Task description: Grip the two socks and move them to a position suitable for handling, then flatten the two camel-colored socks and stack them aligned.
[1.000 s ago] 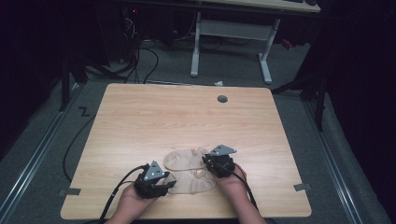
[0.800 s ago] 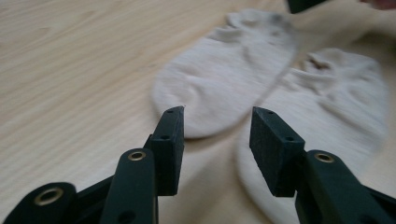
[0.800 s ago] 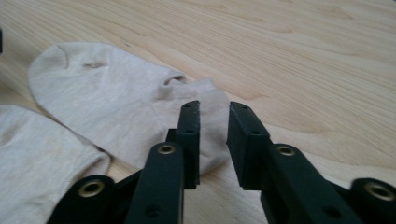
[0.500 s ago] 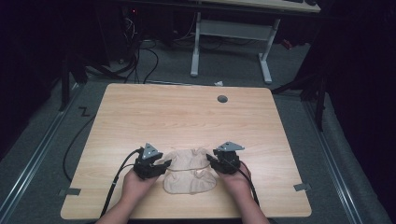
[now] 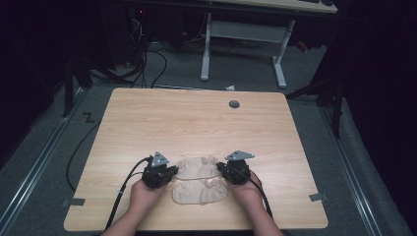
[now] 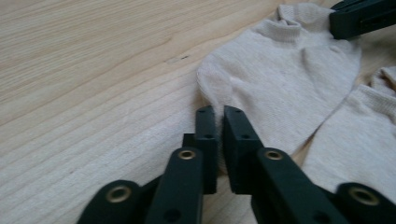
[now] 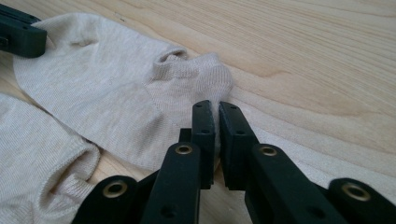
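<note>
We held our left gripper (image 5: pixel 172 172) at one end of the far sock (image 5: pixel 196 167), its jaws having just closed and now pinching a fold of the beige fabric at the toe end, as the left gripper view showed. Our right gripper (image 5: pixel 221 169) had likewise just closed, clamping the edge of the same sock's cuff at the opposite end. That sock lay flat on the wooden bench (image 5: pixel 196 123), near its front edge, stretched between the two grippers. The second sock (image 5: pixel 199 192) lay just beside it, nearer to us, touching or almost touching it, free of both grippers.
</note>
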